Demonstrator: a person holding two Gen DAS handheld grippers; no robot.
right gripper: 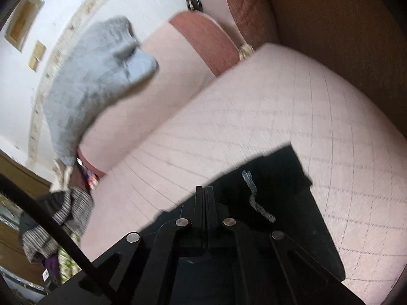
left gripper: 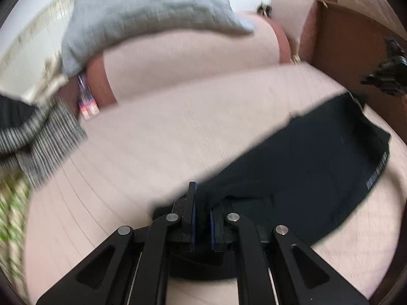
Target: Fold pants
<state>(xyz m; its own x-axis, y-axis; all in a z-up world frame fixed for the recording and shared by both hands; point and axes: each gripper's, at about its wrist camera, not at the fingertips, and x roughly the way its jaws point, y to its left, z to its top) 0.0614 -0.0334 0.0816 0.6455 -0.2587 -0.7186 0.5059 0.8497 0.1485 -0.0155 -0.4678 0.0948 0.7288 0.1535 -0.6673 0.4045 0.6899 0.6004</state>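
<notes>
Black pants (left gripper: 305,167) lie on the pink quilted sofa seat (left gripper: 157,147) and run off to the right in the left wrist view. My left gripper (left gripper: 204,199) sits at the bottom centre, shut on a bunched fold of the pants between its blue pads. In the right wrist view the pants (right gripper: 287,228) fill the lower middle, with a zipper (right gripper: 257,200) showing. My right gripper (right gripper: 204,192) has its jaws pressed together at the pants' upper edge, pinching the fabric. A black shape at the far right of the left wrist view (left gripper: 386,76) looks like the other gripper.
A grey quilted cushion (left gripper: 142,20) leans on the sofa back. A grey striped garment (left gripper: 48,137) hangs over the seat's left end beside a colourful packet (left gripper: 87,101). A brown armrest (left gripper: 343,56) bounds the right side. Bare seat (right gripper: 279,106) stretches beyond the pants.
</notes>
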